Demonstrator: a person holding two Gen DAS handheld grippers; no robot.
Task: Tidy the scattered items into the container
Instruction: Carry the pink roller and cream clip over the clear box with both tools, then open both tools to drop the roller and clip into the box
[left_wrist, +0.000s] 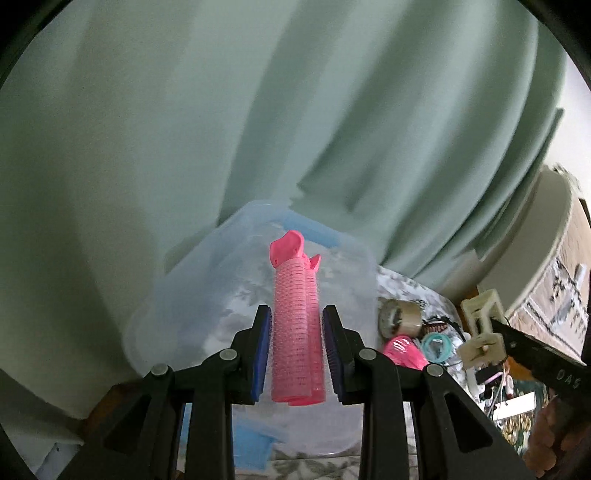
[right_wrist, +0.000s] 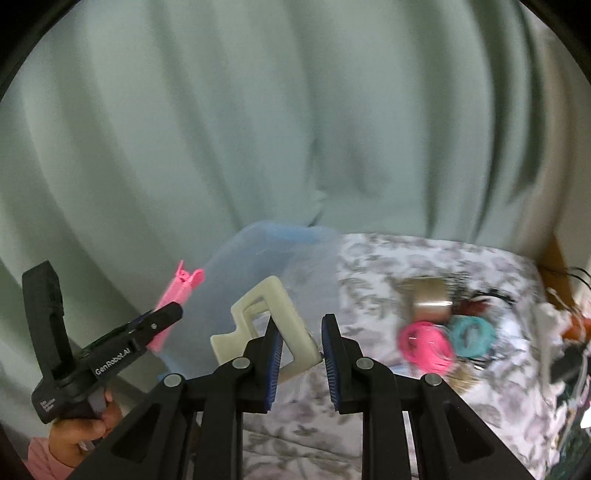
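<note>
My left gripper is shut on a pink hair roller clip, held upright above the clear plastic container. The left gripper also shows in the right wrist view, with the pink clip at the container's left side. My right gripper is shut on a cream hair claw clip, which sticks out to the left near the container. The cream clip shows in the left wrist view at the right.
On the floral cloth lie a tape roll, pink hair ties, teal hair ties and dark hair items. A green curtain hangs behind. More small items lie at the right edge.
</note>
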